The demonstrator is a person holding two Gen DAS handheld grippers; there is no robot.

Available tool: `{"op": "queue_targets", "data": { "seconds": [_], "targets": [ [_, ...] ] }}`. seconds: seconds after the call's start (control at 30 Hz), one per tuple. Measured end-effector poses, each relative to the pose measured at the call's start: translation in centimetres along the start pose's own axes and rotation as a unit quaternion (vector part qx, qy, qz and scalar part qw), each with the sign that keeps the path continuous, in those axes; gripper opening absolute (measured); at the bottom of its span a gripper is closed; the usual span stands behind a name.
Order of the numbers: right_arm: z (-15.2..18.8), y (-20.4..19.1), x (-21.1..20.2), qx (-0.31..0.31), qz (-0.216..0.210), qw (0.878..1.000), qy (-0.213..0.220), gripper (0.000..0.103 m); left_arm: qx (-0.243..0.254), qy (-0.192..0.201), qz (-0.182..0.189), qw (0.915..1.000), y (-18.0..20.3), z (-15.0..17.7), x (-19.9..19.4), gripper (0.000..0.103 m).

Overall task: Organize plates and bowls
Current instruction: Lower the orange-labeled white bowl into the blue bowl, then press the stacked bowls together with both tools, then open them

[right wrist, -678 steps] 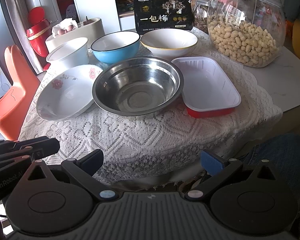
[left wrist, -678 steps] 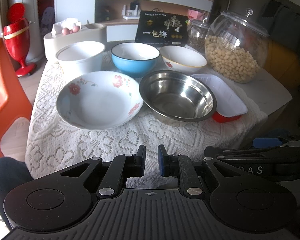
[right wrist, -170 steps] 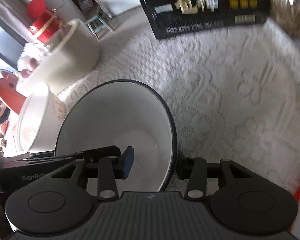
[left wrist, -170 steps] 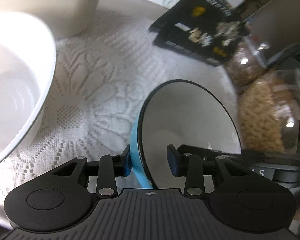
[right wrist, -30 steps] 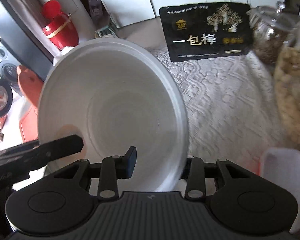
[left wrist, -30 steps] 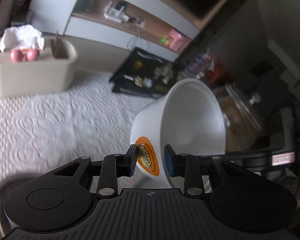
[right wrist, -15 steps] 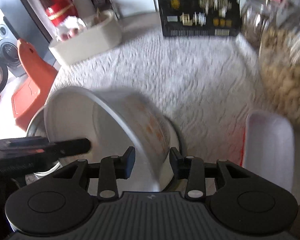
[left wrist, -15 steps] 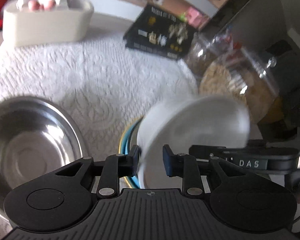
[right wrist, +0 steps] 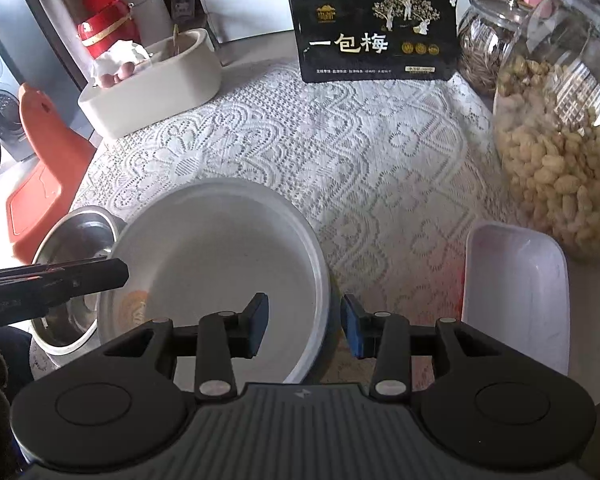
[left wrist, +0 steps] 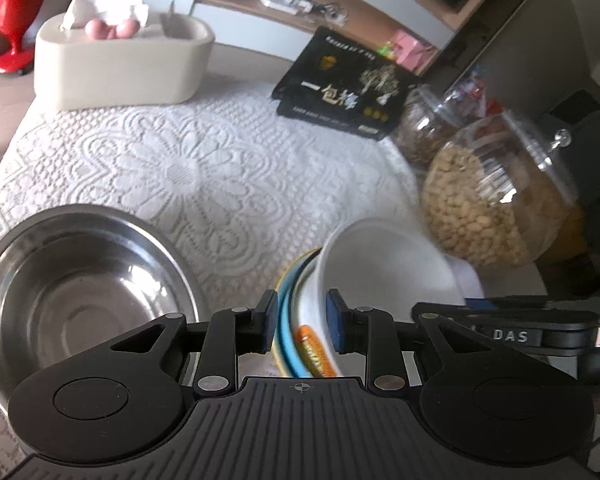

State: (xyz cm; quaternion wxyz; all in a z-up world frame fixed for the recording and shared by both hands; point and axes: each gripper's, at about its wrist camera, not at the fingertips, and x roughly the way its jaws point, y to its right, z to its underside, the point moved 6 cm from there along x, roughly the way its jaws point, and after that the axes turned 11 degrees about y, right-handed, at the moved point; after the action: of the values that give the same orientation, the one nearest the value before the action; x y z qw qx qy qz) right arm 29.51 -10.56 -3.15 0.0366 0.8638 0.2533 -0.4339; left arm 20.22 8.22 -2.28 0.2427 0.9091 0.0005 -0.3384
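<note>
A white bowl (left wrist: 380, 256) with an orange label (left wrist: 314, 350) rests tilted inside a blue bowl (left wrist: 287, 320), which is nested in a yellow-rimmed bowl (left wrist: 279, 292). My left gripper (left wrist: 302, 326) is shut on the white bowl's near wall, one pad inside and one outside. In the right wrist view the same white bowl (right wrist: 220, 248) fills the middle. My right gripper (right wrist: 304, 324) is shut on its right rim, with the left pad inside the bowl. To the left sits a steel bowl (left wrist: 80, 280), also visible as the steel bowl (right wrist: 72, 240) behind the left gripper's black body (right wrist: 60, 276).
A white-lined red tray (right wrist: 516, 280) lies to the right of the stack. Behind it stand a glass jar of peanuts (right wrist: 560, 152) and a smaller jar (right wrist: 480, 52). A black box (right wrist: 376, 36) and a beige tissue holder (left wrist: 120, 64) stand at the table's back. An orange chair (right wrist: 40, 160) is at the left.
The white bowl, held high and steeply tipped a second ago, has come down into the blue bowl and lies flatter. Both grippers sank with it.
</note>
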Motion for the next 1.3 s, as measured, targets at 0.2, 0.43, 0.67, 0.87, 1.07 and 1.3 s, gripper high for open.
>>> {"op": "queue_targets", "data": {
  "seconds": [0.2, 0.43, 0.67, 0.87, 1.07, 1.3],
  "targets": [
    [1.2, 0.7, 0.6, 0.022, -0.016, 1.000, -0.001, 0.046, 0.004, -0.007, 0.000, 1.0000, 0.1, 0.6, 0.3, 0.029],
    [3.7, 1.7, 2.5, 0.089, -0.071, 0.993, -0.022, 0.051, 0.020, -0.023, -0.019, 0.9993, 0.7, 1.5, 1.6, 0.029],
    [4.7, 2.2, 3.9, 0.128, -0.120, 0.984, -0.025, 0.055, 0.015, -0.026, -0.023, 0.9993, 0.9, 1.8, 2.8, 0.034],
    [5.4, 2.2, 4.7, 0.137, -0.160, 0.977, -0.037, 0.055, 0.013, -0.015, -0.036, 0.9992, 1.1, 1.6, 3.2, 0.031],
    [5.7, 2.4, 5.2, 0.149, -0.178, 0.972, -0.039, 0.055, 0.049, -0.012, -0.064, 0.9967, 1.9, 1.8, 3.0, 0.031],
    [5.8, 2.3, 4.5, 0.142, -0.172, 0.974, -0.035, 0.055, 0.023, -0.039, -0.063, 0.9970, 1.6, 2.2, 2.6, 0.032]
  ]
}}
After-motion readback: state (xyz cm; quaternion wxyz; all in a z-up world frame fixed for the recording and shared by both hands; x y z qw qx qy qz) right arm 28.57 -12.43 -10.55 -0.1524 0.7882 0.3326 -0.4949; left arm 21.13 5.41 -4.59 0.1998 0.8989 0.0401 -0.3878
